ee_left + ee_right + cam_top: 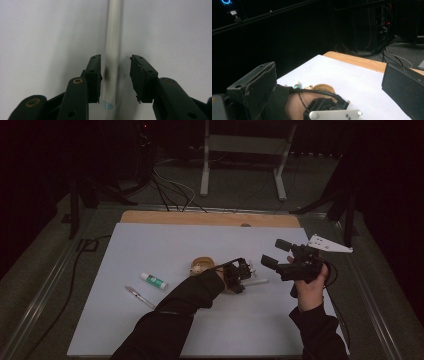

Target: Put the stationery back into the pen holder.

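Dark room all around, with stands and loose cables on the floor beyond the far edge of the table (210,218), and a pale sheet (150,320) covering nearly the whole tabletop. You work near the sheet's right-hand middle. Your left gripper (242,279) points down at a slim white tube (257,281) lying flat there. In the left gripper view that tube (113,45) runs straight up between the two black jaws: the left one looks to be just touching it, while a clear gap remains on the right. So you are not gripping it yet; the jaws stand partly closed around it, lined up so the tube sits along their centre, which should let them pinch it across its narrow width.

Your right gripper (280,255) is held up off the sheet near the right edge, tilted toward the middle, jaws spread wide and empty; in the right gripper view they frame your left hand (294,105). It seems parked there, ready to take the tube's free end.

Behind your left hand sits a small wooden bowl (202,265). Toward the left edge lie a glue stick (153,280) with a green label and a thin pen (138,296), well apart from the tube and untouched.
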A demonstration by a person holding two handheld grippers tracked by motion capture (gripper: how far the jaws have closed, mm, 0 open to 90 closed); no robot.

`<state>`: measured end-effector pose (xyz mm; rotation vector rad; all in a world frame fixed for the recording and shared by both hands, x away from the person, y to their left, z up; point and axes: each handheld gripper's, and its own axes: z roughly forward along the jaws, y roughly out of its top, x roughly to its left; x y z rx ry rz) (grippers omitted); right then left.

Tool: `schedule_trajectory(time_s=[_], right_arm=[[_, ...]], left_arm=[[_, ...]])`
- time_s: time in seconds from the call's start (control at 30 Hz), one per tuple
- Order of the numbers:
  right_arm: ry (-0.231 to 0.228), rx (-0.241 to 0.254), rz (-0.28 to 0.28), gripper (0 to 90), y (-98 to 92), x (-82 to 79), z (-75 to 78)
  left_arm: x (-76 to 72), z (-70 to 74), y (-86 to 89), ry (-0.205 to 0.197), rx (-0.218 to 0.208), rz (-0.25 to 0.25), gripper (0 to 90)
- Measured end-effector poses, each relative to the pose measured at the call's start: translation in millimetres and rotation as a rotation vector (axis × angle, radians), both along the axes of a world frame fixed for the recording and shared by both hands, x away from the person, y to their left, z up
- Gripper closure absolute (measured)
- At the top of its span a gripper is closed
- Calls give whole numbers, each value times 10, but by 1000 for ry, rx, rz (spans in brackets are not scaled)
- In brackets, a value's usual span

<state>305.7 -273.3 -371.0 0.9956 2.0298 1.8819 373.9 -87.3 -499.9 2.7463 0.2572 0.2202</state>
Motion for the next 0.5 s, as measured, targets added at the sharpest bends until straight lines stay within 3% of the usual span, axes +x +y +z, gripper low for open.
schedule_trajectory(time_s=[0.07,0.2,0.23,0.3,0.5], right_arm=[[-2,1,-1,0,-3,8,-6],[1,3,-2,0,-3,9,-6],[0,5,-1,0,-6,7,-4],[2,9,-2,0,-15,5,0],[-5,15,-9,0,-45,-1,13]], left_arm=[[11,-8,-19,7,36,-16,646],[38,0,-45,25,52,-23,681],[59,0,-52,50,52,-39,681],[56,0,-58,58,54,-50,786],[63,76,32,129,-73,-11,801]])
